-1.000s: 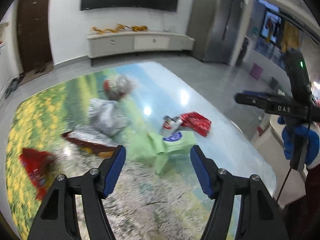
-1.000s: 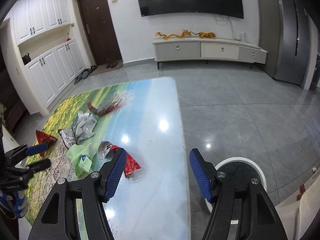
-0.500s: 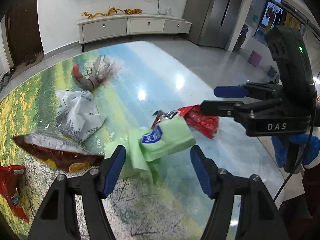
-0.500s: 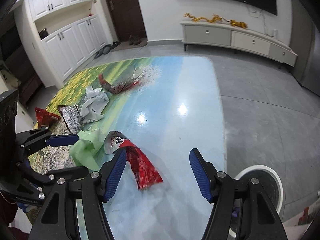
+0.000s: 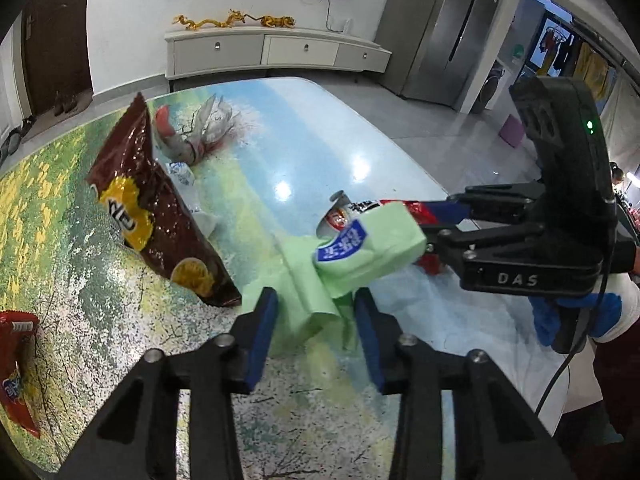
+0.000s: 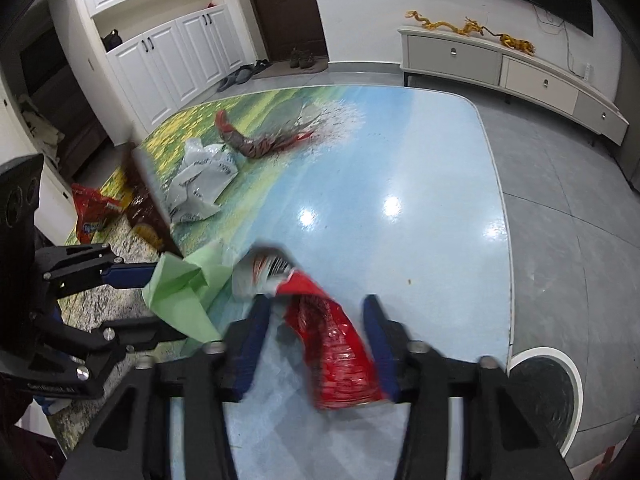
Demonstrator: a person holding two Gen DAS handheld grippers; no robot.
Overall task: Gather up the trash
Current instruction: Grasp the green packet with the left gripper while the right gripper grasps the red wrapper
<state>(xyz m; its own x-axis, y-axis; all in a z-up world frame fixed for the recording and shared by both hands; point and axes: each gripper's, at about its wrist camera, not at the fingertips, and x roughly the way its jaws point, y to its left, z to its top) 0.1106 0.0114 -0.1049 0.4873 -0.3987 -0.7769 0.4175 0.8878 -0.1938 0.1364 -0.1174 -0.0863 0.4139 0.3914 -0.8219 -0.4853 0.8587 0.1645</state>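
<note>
A green tissue pack wrapper (image 5: 360, 256) lies between the fingers of my left gripper (image 5: 316, 312), which is open around its crumpled tail; it also shows in the right wrist view (image 6: 180, 288). A red snack wrapper (image 6: 336, 344) lies between the fingers of my right gripper (image 6: 316, 328), also open around it; its end shows in the left wrist view (image 5: 416, 210). A brown chip bag (image 5: 156, 216) stands tilted to the left. The left gripper appears in the right wrist view (image 6: 136, 300), the right gripper in the left wrist view (image 5: 444, 220).
On the landscape-print table (image 6: 420, 184) lie a white plastic bag (image 6: 200, 184), a red and silver wrapper (image 5: 196, 132) and a red packet (image 5: 16, 364) at the left edge. A round bin (image 6: 548, 396) stands on the floor by the table's right edge.
Both grippers have moved down and forward onto the trash. The left now straddles the green wrapper, the right the red wrapper. The brown chip bag has tipped up on its edge.
</note>
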